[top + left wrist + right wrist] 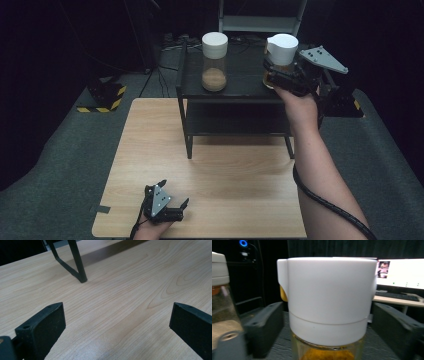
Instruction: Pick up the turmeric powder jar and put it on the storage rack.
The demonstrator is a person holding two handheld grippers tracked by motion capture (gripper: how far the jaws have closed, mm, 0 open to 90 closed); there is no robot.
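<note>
Two jars (214, 61) on black shelf (240, 87), wooden table (150, 150).

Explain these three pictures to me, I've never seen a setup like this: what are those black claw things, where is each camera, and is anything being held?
A person sits at a wooden table holding a hand-operated two-jaw gripper in each hand; there is no robot arm. The high view looks down from above the person. The other two pictures come from small cameras riding on the grippers, looking along their black jaws.

The left gripper rests low near the table's front edge, jaws open on nothing. The right gripper is up at a black shelf standing on the table. Its jaws flank a glass jar with a white lid and yellowish contents, but stand apart from it, so the jar simply rests on the shelf. A second jar, with brown contents, stands to its left.
</note>
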